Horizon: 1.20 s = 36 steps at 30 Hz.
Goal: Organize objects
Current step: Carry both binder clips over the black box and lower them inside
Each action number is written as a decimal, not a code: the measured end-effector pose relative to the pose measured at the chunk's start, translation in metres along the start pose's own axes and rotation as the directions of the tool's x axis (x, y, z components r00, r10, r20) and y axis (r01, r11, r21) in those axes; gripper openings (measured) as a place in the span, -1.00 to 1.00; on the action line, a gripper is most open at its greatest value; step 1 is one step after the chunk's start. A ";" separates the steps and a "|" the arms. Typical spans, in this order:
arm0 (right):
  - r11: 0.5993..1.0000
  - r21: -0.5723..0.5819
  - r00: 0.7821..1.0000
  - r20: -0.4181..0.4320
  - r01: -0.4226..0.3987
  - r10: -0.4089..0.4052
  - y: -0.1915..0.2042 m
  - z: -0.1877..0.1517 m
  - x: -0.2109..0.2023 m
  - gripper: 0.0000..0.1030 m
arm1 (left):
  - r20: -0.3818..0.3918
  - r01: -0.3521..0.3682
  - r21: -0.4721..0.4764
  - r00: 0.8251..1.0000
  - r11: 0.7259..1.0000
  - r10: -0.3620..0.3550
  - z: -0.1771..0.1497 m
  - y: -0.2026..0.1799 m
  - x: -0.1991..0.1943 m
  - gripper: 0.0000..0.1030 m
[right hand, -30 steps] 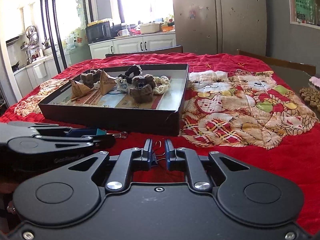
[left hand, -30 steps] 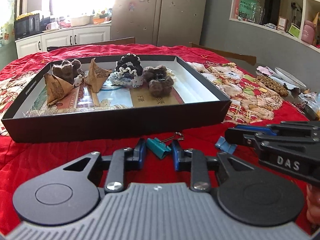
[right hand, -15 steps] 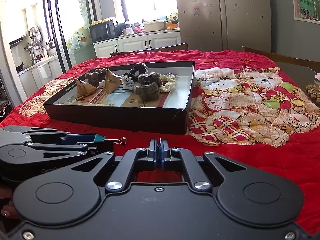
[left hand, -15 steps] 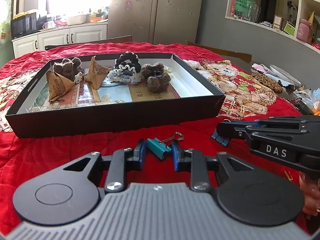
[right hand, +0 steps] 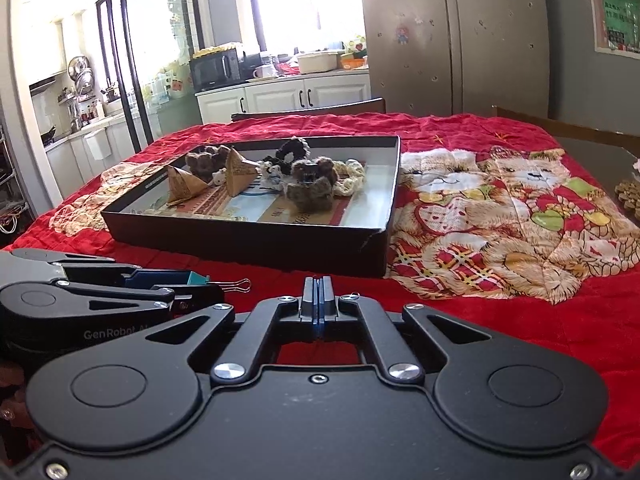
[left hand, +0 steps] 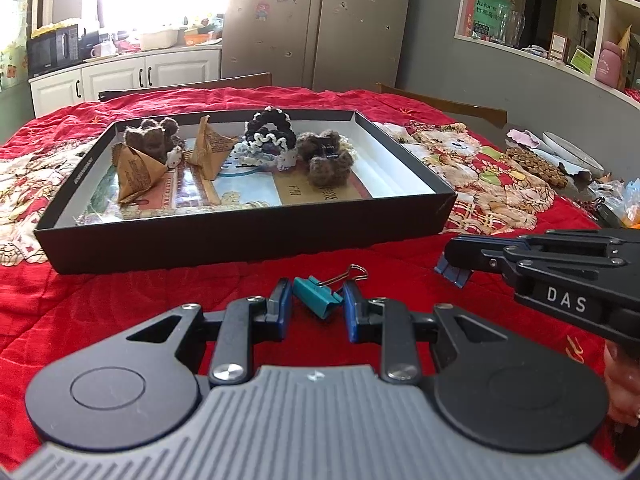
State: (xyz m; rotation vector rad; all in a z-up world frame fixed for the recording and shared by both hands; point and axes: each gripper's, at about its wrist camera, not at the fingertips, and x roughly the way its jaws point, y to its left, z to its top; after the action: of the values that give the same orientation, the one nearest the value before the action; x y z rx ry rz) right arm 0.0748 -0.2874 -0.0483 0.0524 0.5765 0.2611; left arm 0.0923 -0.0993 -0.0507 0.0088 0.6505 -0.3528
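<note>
one teal binder clip (left hand: pixel 318 295) loose between the half-open left claw (left hand: pixel 314 306), right claw (right hand: pixel 318 300) pinched on a blue clip (left hand: pixel 454 274)

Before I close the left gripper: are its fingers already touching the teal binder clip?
Cannot tell. In the left wrist view the teal binder clip sits between the open left gripper fingers, nearly against both pads; no clear gap or contact shows.

The left gripper (left hand: pixel 316 304) has a ribbed grey housing, black linkage arms with silver screws, and blue finger pads (left hand: pixel 283 300). The right gripper (right hand: pixel 318 300) is all black and marked "DAS". Beside that marking, a blurred patch of skin, probably fingers (left hand: pixel 622 380).
</note>
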 end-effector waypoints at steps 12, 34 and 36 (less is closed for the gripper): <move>0.998 -0.049 1.000 0.011 -0.028 0.029 0.019 0.007 -0.008 -0.97 | 0.017 0.005 -0.005 1.000 1.000 -0.004 0.003 0.022 -0.020 -0.42; 0.978 -0.194 0.993 0.070 -0.081 0.096 0.076 0.058 -0.010 -0.97 | 0.106 -0.027 -0.025 0.994 0.999 0.030 0.040 0.068 -0.048 -0.41; 0.976 -0.203 0.992 0.071 -0.085 0.101 0.081 0.064 -0.005 -0.97 | 0.099 -0.028 -0.019 0.995 0.999 0.030 0.046 0.071 -0.045 -0.41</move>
State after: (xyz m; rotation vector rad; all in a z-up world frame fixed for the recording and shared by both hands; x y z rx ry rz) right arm 0.0869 -0.2095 0.0177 -0.1043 0.4654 0.4051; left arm 0.1096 -0.0233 0.0060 -0.0159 0.5544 -0.3171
